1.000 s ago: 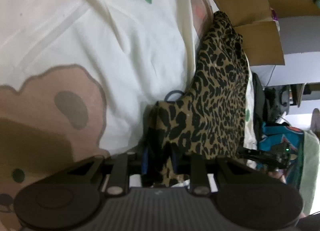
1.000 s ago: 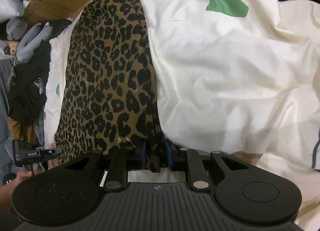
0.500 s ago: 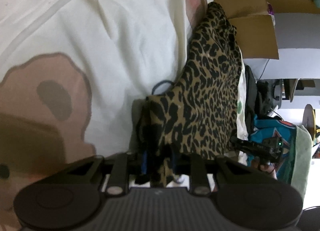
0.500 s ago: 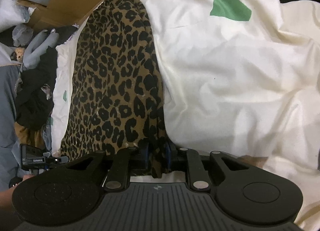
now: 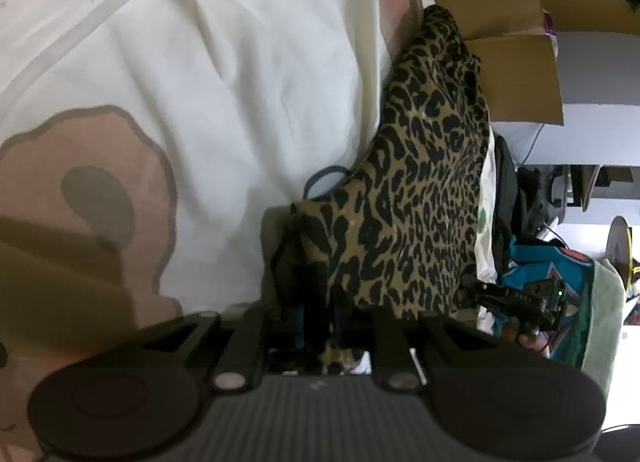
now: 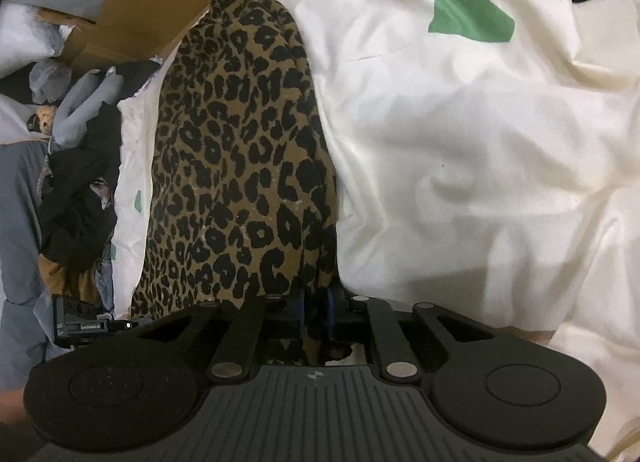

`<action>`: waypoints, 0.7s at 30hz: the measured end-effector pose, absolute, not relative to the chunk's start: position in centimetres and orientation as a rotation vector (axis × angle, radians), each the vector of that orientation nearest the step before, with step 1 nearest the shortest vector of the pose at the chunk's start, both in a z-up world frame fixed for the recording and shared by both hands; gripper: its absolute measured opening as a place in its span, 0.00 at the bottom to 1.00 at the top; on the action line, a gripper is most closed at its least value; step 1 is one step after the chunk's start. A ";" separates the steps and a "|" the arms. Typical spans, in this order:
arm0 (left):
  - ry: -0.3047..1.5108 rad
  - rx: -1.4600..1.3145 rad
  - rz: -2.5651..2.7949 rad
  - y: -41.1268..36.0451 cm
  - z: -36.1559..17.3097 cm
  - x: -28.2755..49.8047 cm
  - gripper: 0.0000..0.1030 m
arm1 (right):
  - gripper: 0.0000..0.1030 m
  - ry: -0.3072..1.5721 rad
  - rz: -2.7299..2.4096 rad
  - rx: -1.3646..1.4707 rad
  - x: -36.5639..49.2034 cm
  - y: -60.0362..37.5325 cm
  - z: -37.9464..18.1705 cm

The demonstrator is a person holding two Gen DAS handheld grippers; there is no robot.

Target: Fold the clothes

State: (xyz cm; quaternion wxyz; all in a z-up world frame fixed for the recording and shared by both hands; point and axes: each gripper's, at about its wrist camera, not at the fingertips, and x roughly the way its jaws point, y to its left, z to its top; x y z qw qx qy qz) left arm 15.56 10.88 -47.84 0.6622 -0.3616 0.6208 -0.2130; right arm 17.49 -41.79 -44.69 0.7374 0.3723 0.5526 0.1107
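Note:
A leopard-print garment [image 5: 420, 189] lies stretched long over a cream bedsheet [image 5: 200, 73], also in the right wrist view [image 6: 236, 165]. My left gripper [image 5: 318, 316] is shut on its near corner, cloth bunched between the blue pads. My right gripper [image 6: 318, 312] is shut on the other near corner, cloth hanging through the jaws. The right gripper [image 5: 516, 298] shows at the garment's right edge in the left view; the left gripper [image 6: 86, 326] shows at lower left in the right view.
The sheet [image 6: 460, 133] has green, red and brown cartoon prints. Cardboard boxes [image 5: 508, 25] stand past the garment's far end. A pile of dark and grey clothes [image 6: 72, 165] lies off the bed's side. Teal fabric [image 5: 556, 302] lies beyond the bed edge.
Both grippers stay shut on the garment. The garment's near edge has lifted and drawn towards the cameras, and the cloth now lies narrower and tauter along the sheet.

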 end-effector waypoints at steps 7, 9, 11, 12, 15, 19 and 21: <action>1.395 -0.809 -0.495 10.7 -47.1 15.2 0.06 | 0.03 1.215 0.261 0.790 17.9 -41.5 -44.4; 1.389 -0.811 -0.504 10.9 -46.3 15.1 0.05 | 0.02 1.211 0.263 0.795 17.8 -41.5 -44.0; 1.383 -0.824 -0.517 11.3 -45.3 15.0 0.05 | 0.02 1.208 0.266 0.800 17.6 -41.5 -43.3; 1.387 -0.828 -0.523 11.4 -44.8 14.9 0.05 | 0.02 1.207 0.267 0.802 17.5 -41.5 -43.0; 1.402 -0.831 -0.530 11.8 -43.7 14.8 0.06 | 0.02 1.204 0.285 0.800 17.3 -41.5 -42.0; 1.404 -0.808 -0.533 12.0 -42.6 14.3 0.05 | 0.02 1.204 0.318 0.797 16.6 -41.8 -40.8; 1.404 -0.790 -0.534 12.0 -42.2 13.8 0.05 | 0.01 1.208 0.332 0.797 16.1 -41.9 -40.4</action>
